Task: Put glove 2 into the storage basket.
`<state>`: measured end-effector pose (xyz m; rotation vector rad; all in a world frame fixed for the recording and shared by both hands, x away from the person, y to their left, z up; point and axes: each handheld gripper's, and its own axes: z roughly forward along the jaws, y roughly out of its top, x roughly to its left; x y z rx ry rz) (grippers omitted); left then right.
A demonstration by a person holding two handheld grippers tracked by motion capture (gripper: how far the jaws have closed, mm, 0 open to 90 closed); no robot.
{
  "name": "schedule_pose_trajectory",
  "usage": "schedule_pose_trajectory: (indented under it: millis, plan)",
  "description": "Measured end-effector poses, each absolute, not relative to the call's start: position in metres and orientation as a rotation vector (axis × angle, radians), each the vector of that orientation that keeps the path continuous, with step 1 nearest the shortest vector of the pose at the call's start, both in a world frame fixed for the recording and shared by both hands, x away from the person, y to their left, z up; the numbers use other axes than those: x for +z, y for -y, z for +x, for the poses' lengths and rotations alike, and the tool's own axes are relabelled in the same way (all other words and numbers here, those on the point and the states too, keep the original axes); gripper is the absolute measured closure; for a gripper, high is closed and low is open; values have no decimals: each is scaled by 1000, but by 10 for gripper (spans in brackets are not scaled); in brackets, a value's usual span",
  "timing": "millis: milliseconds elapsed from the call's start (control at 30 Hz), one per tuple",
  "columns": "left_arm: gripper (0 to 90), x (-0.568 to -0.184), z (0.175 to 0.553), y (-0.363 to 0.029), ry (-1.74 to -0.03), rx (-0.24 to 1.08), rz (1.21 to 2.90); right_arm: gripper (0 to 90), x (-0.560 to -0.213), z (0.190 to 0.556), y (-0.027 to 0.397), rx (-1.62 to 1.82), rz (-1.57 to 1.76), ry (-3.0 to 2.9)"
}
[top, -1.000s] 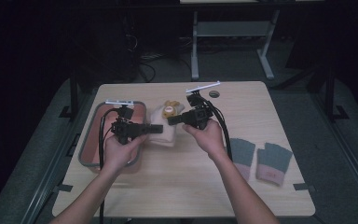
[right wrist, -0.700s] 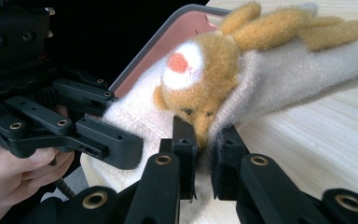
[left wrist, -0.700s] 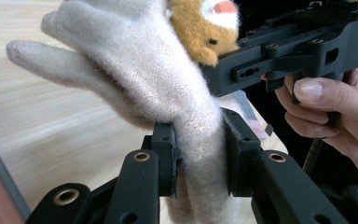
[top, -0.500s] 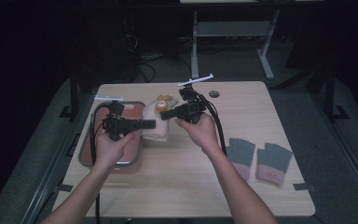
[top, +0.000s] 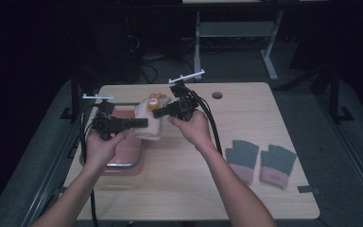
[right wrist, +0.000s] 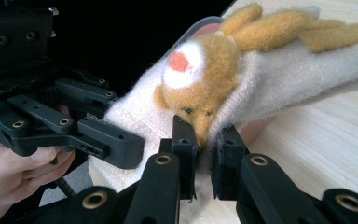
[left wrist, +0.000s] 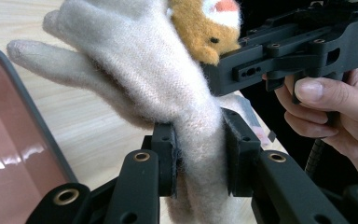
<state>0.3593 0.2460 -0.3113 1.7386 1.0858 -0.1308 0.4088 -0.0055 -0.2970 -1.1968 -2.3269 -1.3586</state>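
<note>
Cream glove (left wrist: 168, 84) pinched in both tongs (left wrist: 199, 158) (right wrist: 204, 149), cuff cut off below, bear patch (right wrist: 200, 79) half-hidden.

One camera looks down from above the table (top: 264, 118); two ride close on the tongs, both facing the cream glove (left wrist: 168, 88).

Above the desk (top: 246, 189), near its left edge, the left tongs (top: 139, 124) and right tongs (top: 157, 113) both clamp a cream glove (top: 149, 127) with a plush animal (top: 156, 100). Beneath sits a red tray (top: 127, 156). Two grey gloves (top: 260, 161) lie near the right edge.
</note>
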Motion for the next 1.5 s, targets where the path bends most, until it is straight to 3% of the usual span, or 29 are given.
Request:
schedule_pose_trajectory:
  millis: [633,1500]
  plan:
    - [699,-304,356,-284,-1122,-105,1707,816,-288,416,-32,-1367,-1125,2335]
    - [698,-320,358,-329,-1201,-101,1704,816,-311,430,-82,-1323,-1081,2304]
